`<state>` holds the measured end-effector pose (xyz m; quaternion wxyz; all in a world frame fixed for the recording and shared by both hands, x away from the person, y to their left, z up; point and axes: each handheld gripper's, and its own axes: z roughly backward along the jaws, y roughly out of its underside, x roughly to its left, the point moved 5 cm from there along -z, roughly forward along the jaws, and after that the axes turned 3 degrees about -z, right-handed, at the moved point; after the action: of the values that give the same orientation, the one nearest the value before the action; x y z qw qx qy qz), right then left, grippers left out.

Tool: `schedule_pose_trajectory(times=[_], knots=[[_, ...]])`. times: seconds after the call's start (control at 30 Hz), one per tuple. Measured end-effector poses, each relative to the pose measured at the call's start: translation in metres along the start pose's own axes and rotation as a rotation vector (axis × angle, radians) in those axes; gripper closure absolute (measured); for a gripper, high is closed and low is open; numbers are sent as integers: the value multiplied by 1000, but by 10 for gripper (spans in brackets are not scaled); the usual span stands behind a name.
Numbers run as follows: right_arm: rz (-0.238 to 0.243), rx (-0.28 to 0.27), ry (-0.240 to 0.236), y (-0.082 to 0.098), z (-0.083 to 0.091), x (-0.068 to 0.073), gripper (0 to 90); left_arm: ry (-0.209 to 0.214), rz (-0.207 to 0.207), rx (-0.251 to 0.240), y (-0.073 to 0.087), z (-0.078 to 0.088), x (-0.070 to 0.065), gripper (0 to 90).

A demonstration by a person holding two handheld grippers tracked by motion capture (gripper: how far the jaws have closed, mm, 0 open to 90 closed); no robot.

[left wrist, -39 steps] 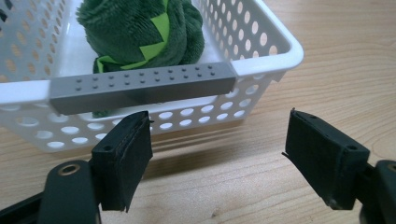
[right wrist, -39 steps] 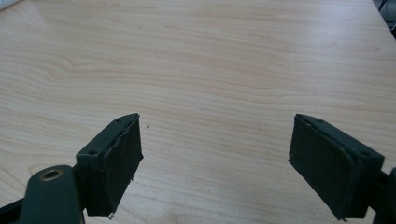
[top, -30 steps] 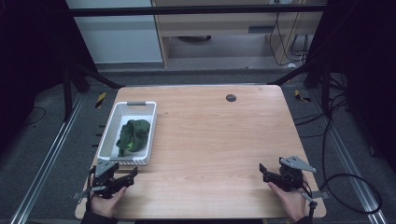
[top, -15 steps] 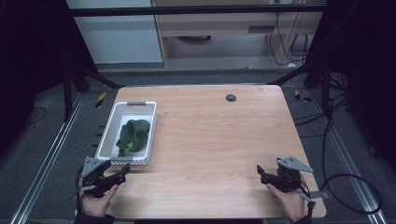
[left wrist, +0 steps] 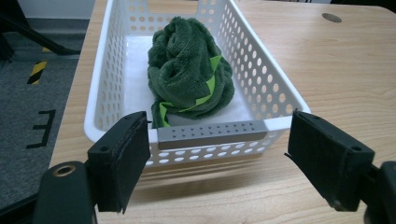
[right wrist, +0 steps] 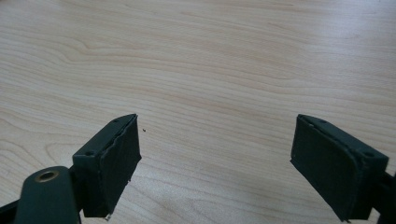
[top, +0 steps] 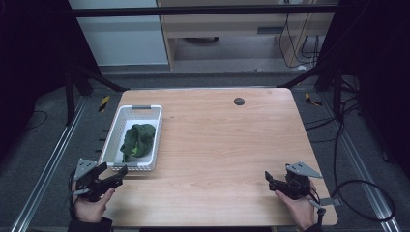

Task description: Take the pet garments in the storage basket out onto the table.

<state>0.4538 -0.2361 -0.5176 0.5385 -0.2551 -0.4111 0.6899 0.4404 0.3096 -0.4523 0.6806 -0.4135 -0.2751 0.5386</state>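
Observation:
A white perforated basket (top: 112, 137) (left wrist: 275, 93) stands at the table's left side. In it lies a crumpled dark green towel (top: 137, 139) (left wrist: 189, 70) with a light green tag. My left gripper (top: 118, 175) (left wrist: 219, 163) sits at the table's front left corner, just in front of the basket's near end with its grey handle, open with nothing between its jaws. My right gripper (top: 267, 179) (right wrist: 217, 163) rests low near the front right corner, open over bare wood.
The wooden table (top: 222, 145) has a small dark round hole (top: 239, 101) (left wrist: 331, 17) near its far edge. Metal rails and cables run along the floor on both sides. A cabinet stands beyond the table.
My left gripper has pulled back and to the left, off the table's front edge toward the corner. The right gripper has barely moved.

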Motion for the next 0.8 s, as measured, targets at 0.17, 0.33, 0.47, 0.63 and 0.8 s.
schedule_pose_trajectory(times=[0.17, 0.33, 0.47, 0.63, 0.8], knots=[[3, -2, 4, -1, 0, 0, 149, 12, -19, 3, -7, 0, -3, 196], [5, -9, 11, -3, 0, -1, 149, 33, -19, -6, -18, 0, -2, 192], [1, -19, 4, -5, 2, 0, 148, 36, -29, -14, -29, -1, -2, 191], [13, -21, 12, -5, 2, 0, 148, 40, -41, -14, -44, -6, -2, 187], [13, -21, 13, -5, 2, -1, 148, 40, -55, -5, -54, -12, -4, 187]])
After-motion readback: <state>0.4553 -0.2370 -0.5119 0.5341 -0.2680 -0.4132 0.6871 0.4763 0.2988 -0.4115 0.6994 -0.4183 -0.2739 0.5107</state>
